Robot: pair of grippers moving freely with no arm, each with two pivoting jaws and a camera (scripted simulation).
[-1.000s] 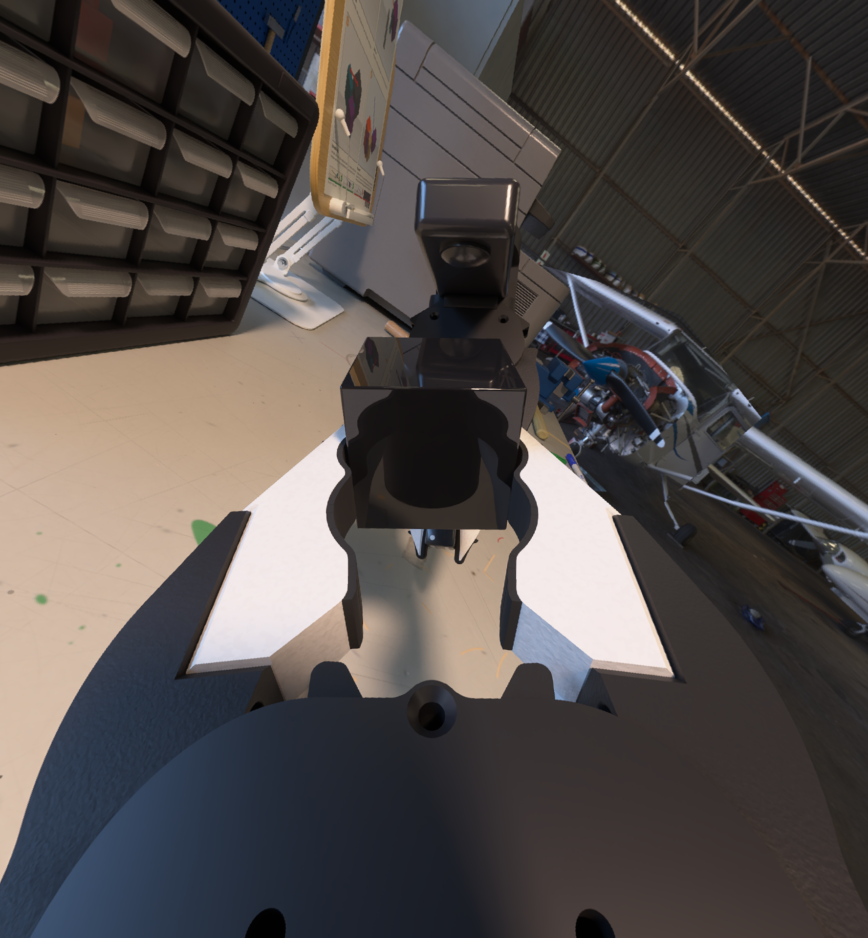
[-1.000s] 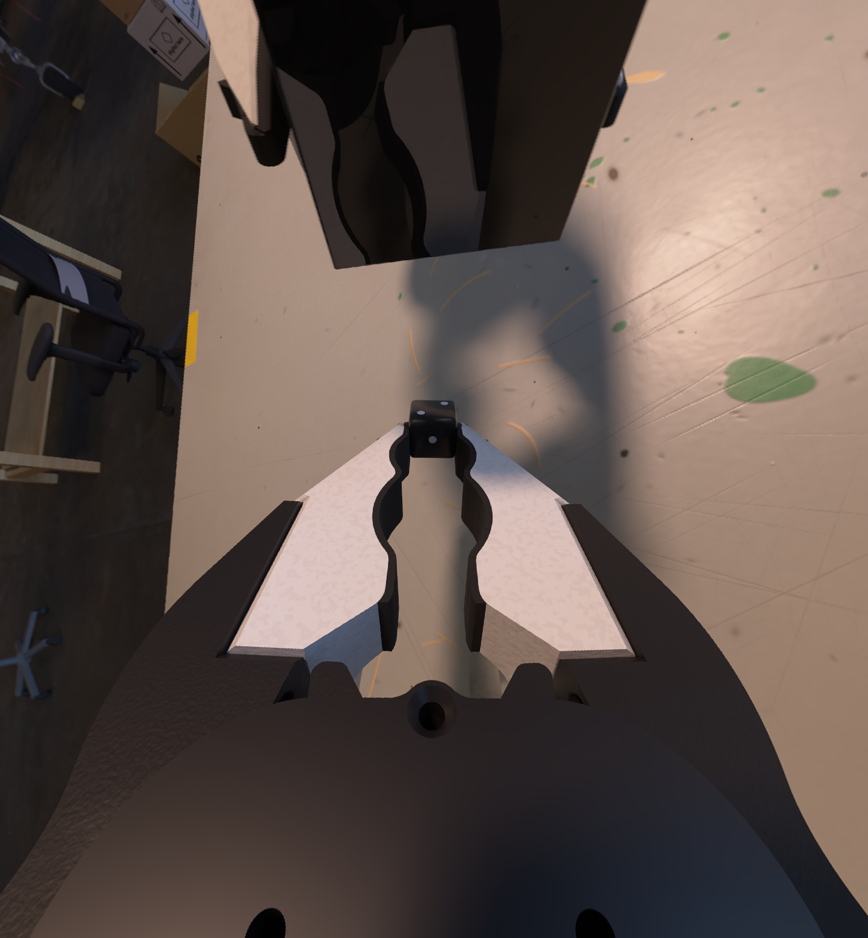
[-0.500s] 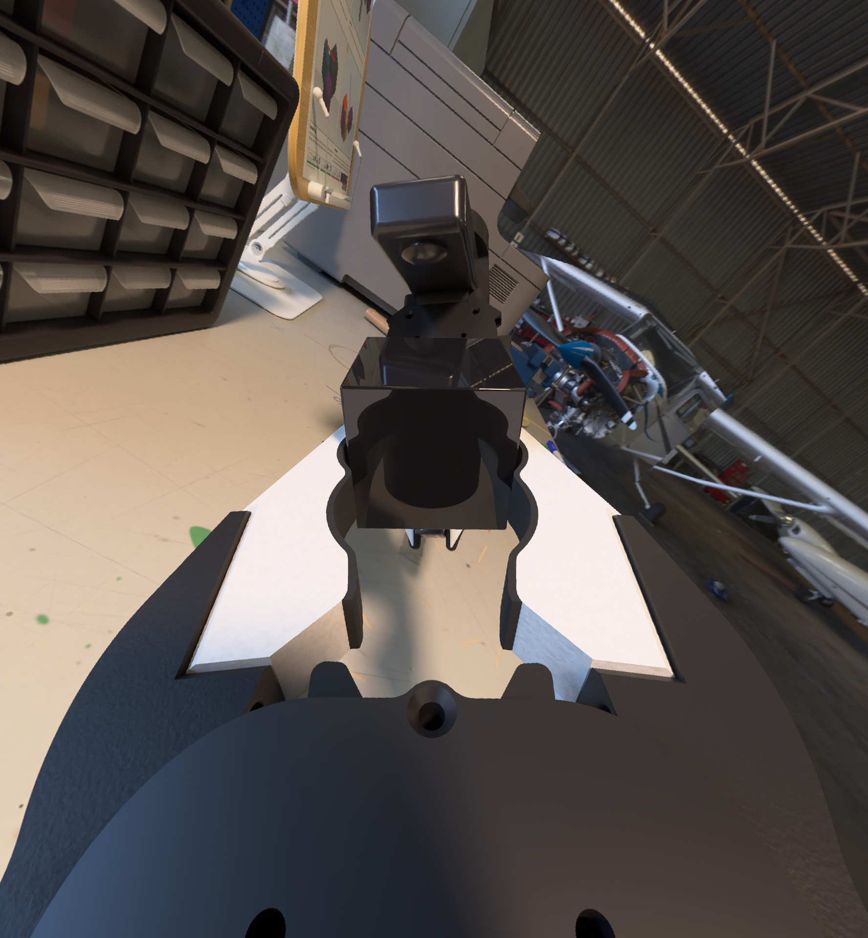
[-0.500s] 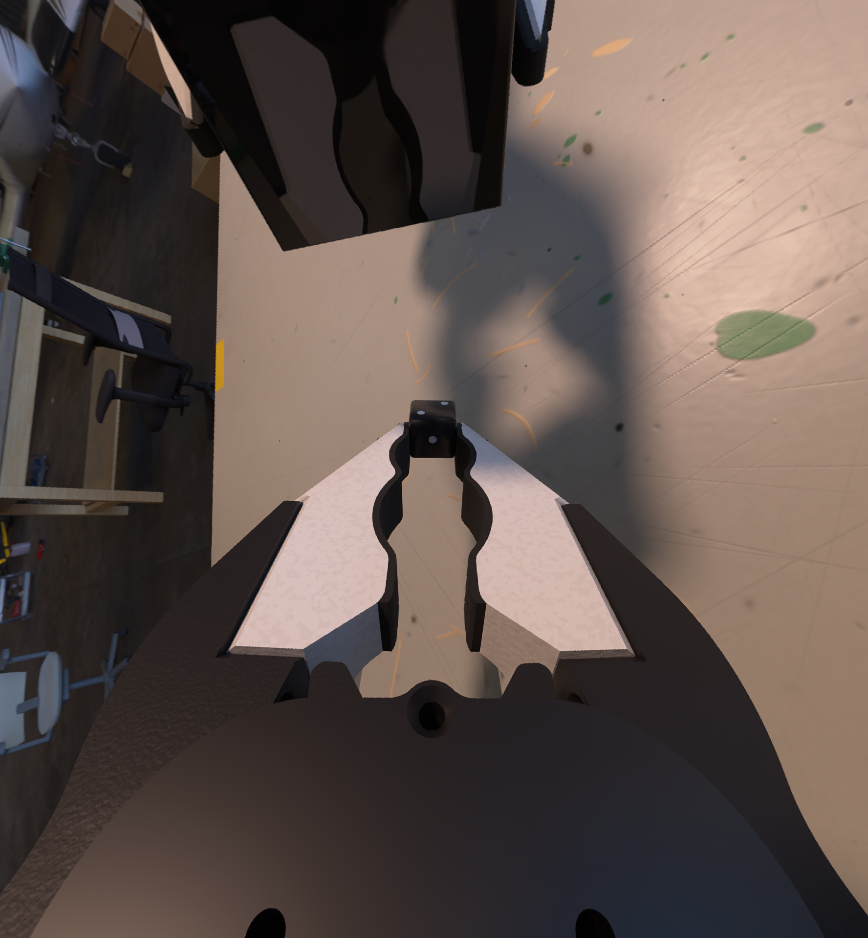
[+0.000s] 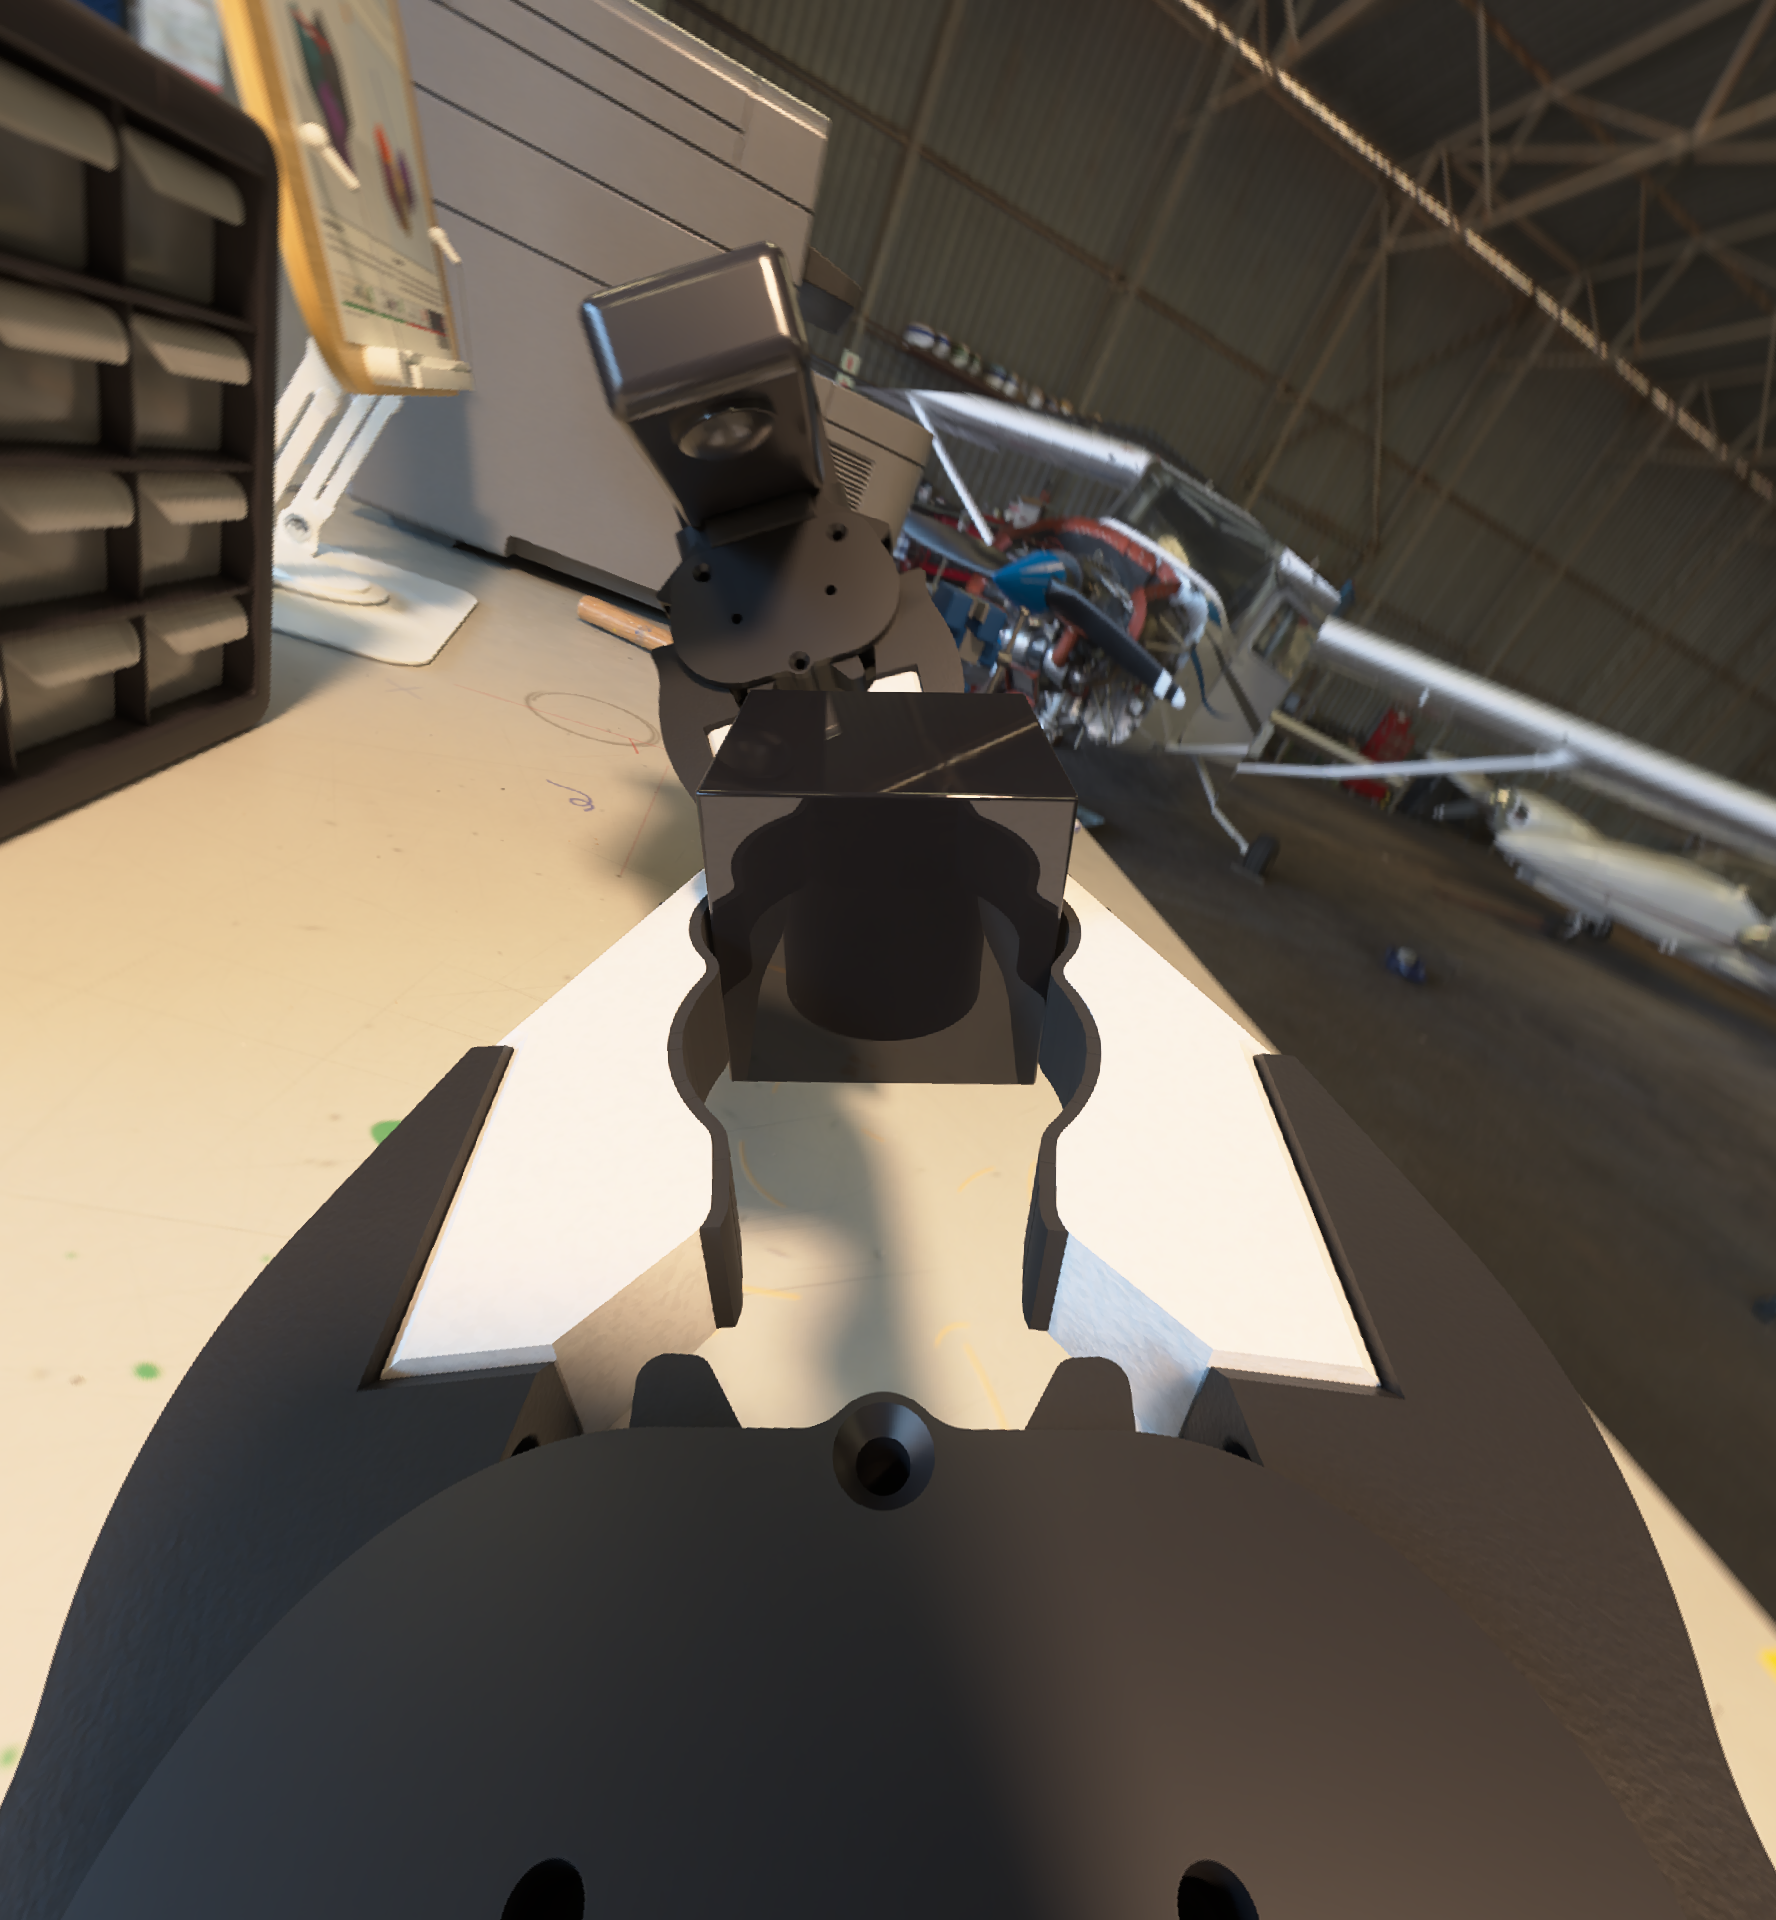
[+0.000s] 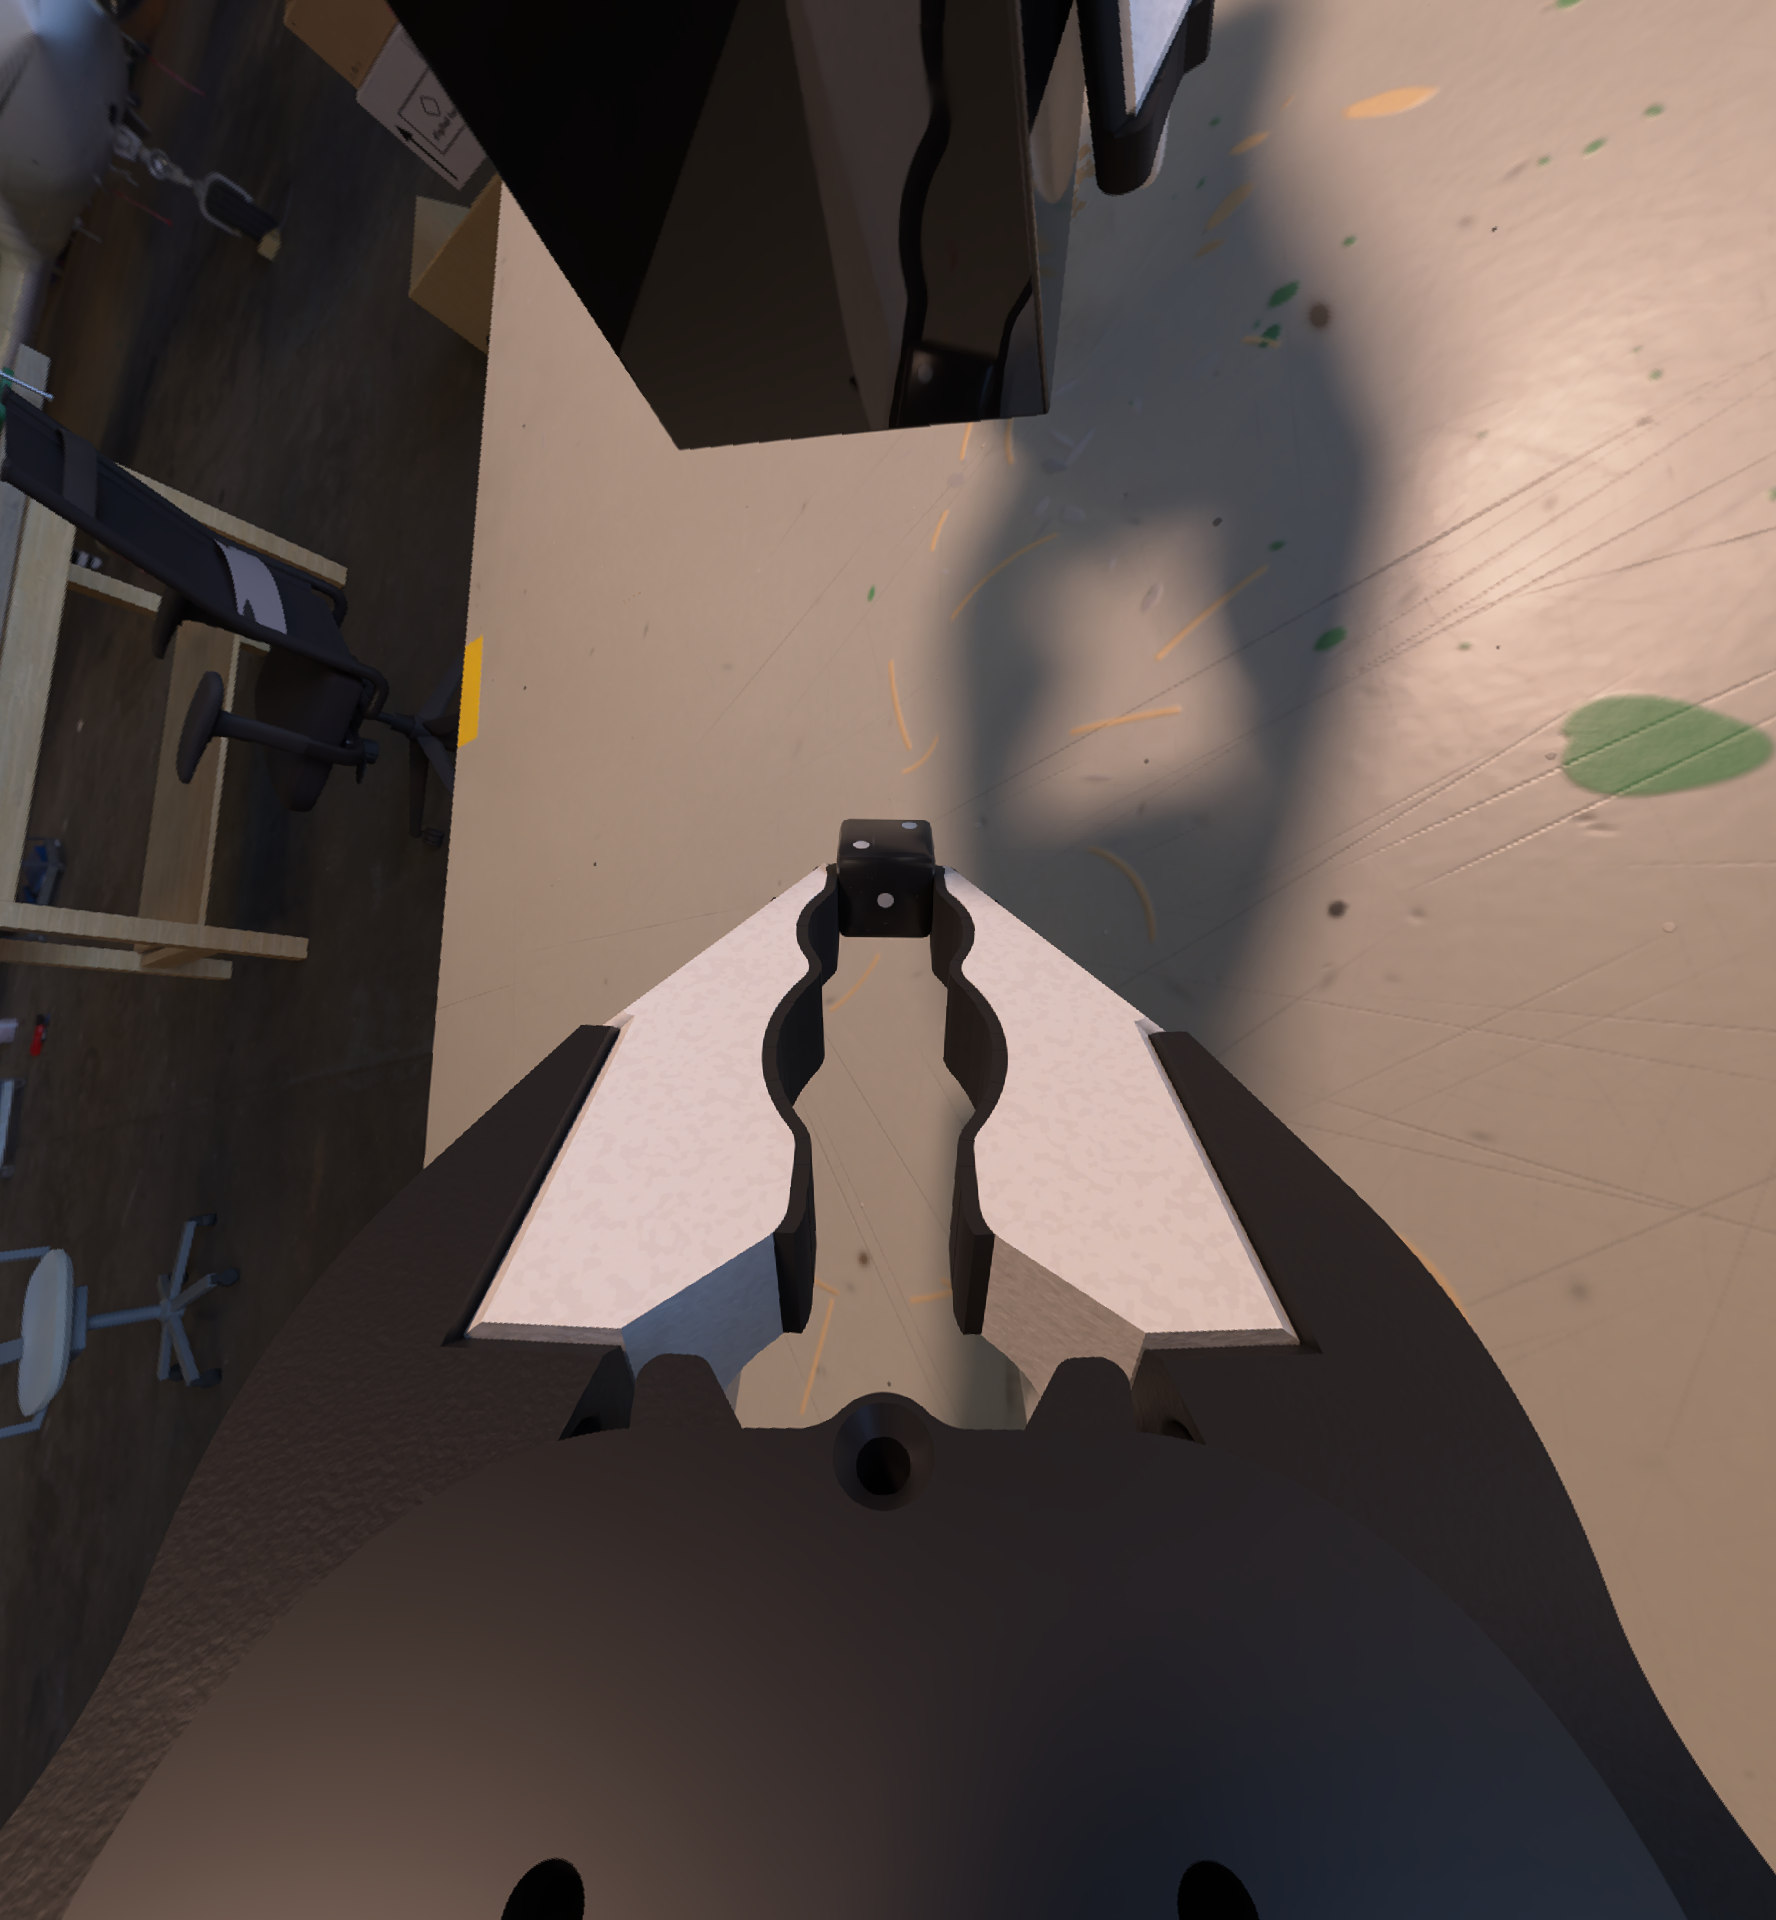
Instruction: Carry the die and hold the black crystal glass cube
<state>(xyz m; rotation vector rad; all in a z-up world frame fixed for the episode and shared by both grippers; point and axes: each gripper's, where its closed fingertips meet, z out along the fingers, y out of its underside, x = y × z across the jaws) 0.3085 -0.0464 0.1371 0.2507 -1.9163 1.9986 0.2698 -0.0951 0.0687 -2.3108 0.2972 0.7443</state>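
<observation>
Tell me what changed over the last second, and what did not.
In the left wrist view the right gripper has tilted and looms nearer behind the black crystal glass cube. Unchanged: left gripper clamps the cube, right gripper pinches the die, both above the table.

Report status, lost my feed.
Left gripper shut on black glass cube, airborne. Right gripper shut on die above table. Path clear.

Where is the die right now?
In the right wrist view, the black die sits pinched at the tips of the right tool, above the tabletop.
</observation>
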